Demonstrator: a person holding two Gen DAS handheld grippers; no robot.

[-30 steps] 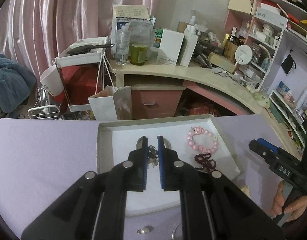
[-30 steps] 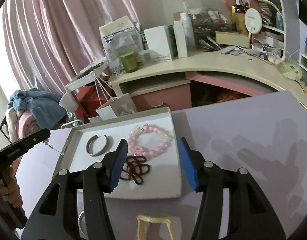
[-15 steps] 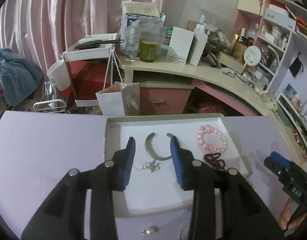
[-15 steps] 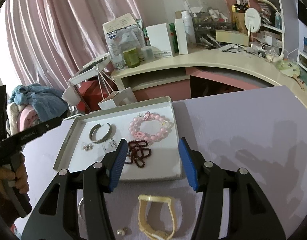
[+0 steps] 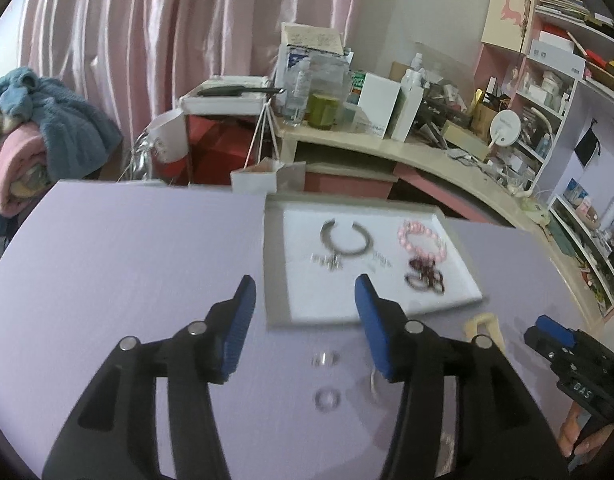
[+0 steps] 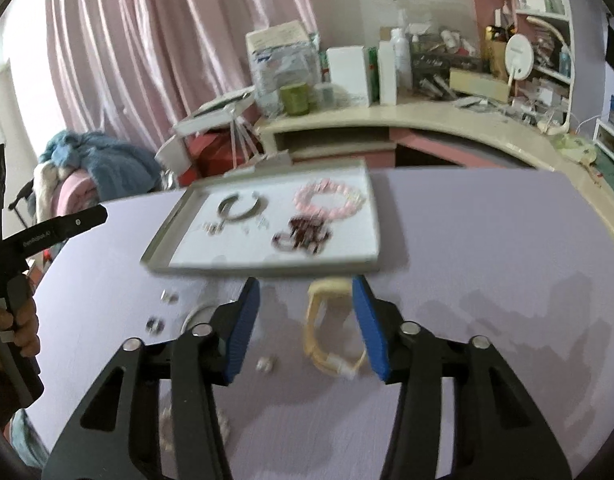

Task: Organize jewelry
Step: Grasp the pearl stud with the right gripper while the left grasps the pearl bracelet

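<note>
The grey tray [image 5: 275, 264] on the lilac table holds a silver bangle [image 5: 346, 237], a pink bead bracelet [image 5: 423, 238], a dark red bead bracelet [image 5: 424, 274] and small silver earrings [image 5: 327, 260]. My left gripper [image 5: 305, 292] hovers at the tray's near edge, jaws opening with nothing between them. Two small rings [image 5: 324, 359] lie on the table below it. In the right wrist view, my right gripper [image 6: 305, 296] hangs over a yellow watch [image 6: 327, 328]. Its jaws are closing, the strap lies between them, and the pads do not touch it.
Small pearl pieces [image 6: 169, 297] and a thin hoop [image 6: 199, 314] lie loose on the table [image 6: 487, 240] near the tray [image 6: 163, 248]. Beyond the far edge are a cluttered curved desk [image 5: 427, 156], a white paper bag [image 5: 259, 178], shelves and pink curtains.
The left gripper opened, left the silver earrings in the tray and drew back to its near edge. The right gripper drew back from the tray to over the yellow watch, its jaws narrowing.
</note>
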